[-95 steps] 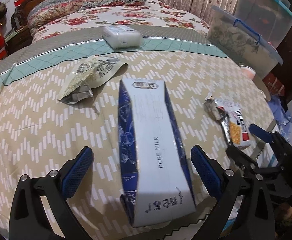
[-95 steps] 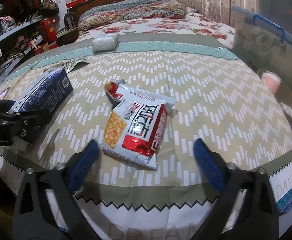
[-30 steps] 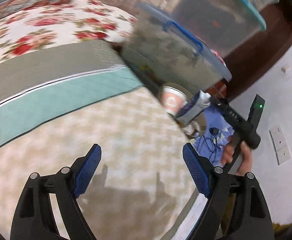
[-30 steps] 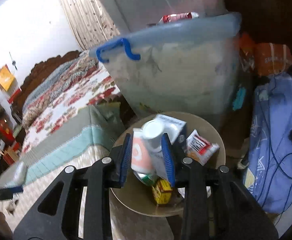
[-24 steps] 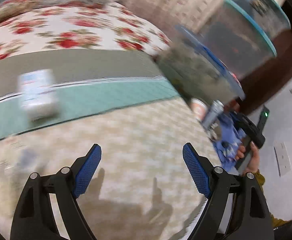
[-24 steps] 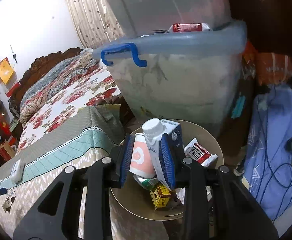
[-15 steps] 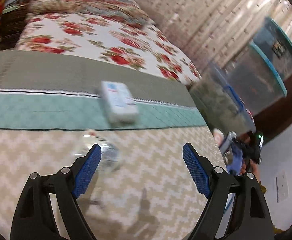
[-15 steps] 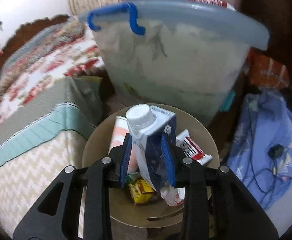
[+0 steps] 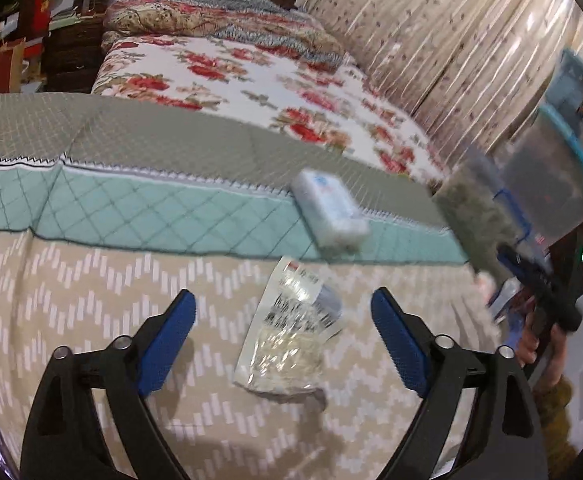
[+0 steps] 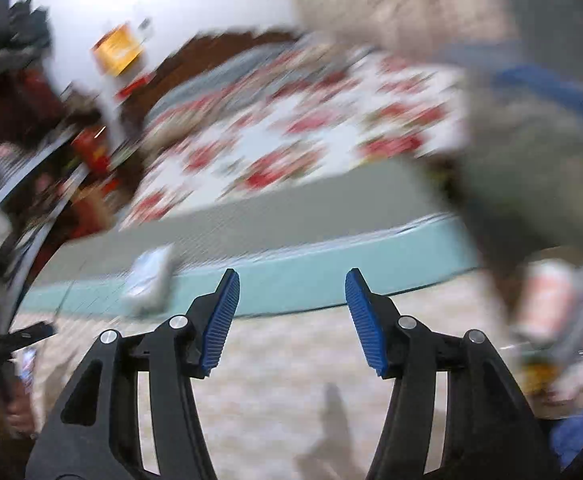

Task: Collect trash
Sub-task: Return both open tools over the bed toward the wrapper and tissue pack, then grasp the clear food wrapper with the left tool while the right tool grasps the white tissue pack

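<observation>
A crumpled foil wrapper (image 9: 287, 340), printed on its upper face and torn open, is shown lying flat on the chevron-patterned bed cover (image 9: 91, 300), well short of the teal quilted band. It is framed between the fingers of the left gripper (image 9: 283, 338), whose jaws are spread wide with nothing in them; the wrapper is not yet touched. Beyond it, on the teal band, a white tissue pack (image 9: 331, 208) is seen, slightly blurred.

The right gripper (image 10: 291, 316) is shown with jaws parted and empty. Half a second earlier it was clamped on a blue milk carton held over a round bin; the carton is no longer between the fingers, so it is judged to have been dropped there. The right view is heavily smeared by motion, and only a pinkish cup (image 10: 547, 296) and vague litter can be made out at its right edge.

Since a second ago the left view has swung from the storage boxes back to the bed. The wrapper is therefore taken as the next piece to be collected, by lowering and closing around it.
</observation>
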The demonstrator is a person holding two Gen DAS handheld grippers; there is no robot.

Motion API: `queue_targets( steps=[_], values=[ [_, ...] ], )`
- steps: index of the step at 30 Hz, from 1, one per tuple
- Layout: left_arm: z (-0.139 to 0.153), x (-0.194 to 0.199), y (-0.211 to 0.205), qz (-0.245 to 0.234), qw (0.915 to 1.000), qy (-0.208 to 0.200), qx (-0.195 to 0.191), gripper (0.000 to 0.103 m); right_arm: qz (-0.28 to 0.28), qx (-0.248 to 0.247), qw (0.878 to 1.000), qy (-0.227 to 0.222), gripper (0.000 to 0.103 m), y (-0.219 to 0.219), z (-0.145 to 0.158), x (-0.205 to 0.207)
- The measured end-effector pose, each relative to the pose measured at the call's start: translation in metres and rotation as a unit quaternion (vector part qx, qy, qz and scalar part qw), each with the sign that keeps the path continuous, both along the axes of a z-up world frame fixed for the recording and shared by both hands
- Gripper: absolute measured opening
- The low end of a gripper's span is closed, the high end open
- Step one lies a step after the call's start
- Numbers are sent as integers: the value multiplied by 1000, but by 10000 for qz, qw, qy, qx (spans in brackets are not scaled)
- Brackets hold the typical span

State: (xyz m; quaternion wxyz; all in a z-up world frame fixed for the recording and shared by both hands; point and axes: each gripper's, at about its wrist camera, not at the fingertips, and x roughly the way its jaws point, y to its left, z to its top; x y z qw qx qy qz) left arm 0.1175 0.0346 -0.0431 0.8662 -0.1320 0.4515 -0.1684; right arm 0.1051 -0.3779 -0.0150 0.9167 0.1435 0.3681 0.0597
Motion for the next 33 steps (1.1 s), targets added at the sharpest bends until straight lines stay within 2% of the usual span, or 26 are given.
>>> queue_targets(
  steps=[1, 2, 4, 7, 10, 12, 13, 14, 15, 17, 20, 26, 30, 33],
  values=[
    [-5, -1, -5, 8, 9999, 27, 153, 90, 382, 54, 9990, 214, 67, 37, -13, 19],
    [-10, -2, -10, 7, 9997, 57, 243, 91, 560, 32, 9981, 268, 72, 56, -19, 26],
    [-20, -4, -22, -70, 9984, 122, 553, 94, 994, -258, 9941, 361, 80, 116, -34, 50],
    [-27, -8, -38, -185, 9943, 29, 1048, 94, 1215, -373, 9904, 537, 83, 172, -53, 68],
    [-33, -8, -49, -243, 9891, -48, 1452, 94, 1161, -703, 9892, 546, 87, 212, -67, 83],
    [-44, -2, -50, -180, 9857, 103, 1671, 92, 1077, -1020, 9869, 628, 86, 229, -78, 93],
    [-48, 2, -49, -120, 9846, 181, 1734, 84, 1076, -1122, 9851, 737, 70, 234, -84, 97],
    [-46, 0, -49, -76, 9829, 57, 1837, 71, 1126, -1154, 9835, 821, 60, 234, -84, 97],
    [-43, -2, -48, -133, 9832, 23, 1820, 53, 1147, -1168, 9836, 757, 61, 231, -79, 92],
    [-40, -5, -45, -254, 9877, 79, 1544, 52, 1308, -1032, 9842, 600, 60, 224, -70, 69],
    [-36, -19, -45, -417, 9884, -27, 1463, 52, 1470, -1229, 9809, 327, 60, 213, -62, 33],
    [-32, -57, -51, -916, 9926, 91, 790, 52, 1471, -1099, 9821, 422, 60, 169, -63, -60],
    [-28, -81, -73, -1302, 9894, 66, 643, 53, 1264, -1080, 9849, 493, 61, 140, -63, -116],
    [-26, -94, -94, -1571, 9851, -21, 698, 53, 1130, -1122, 9860, 491, 62, 129, -66, -139]
  ],
)
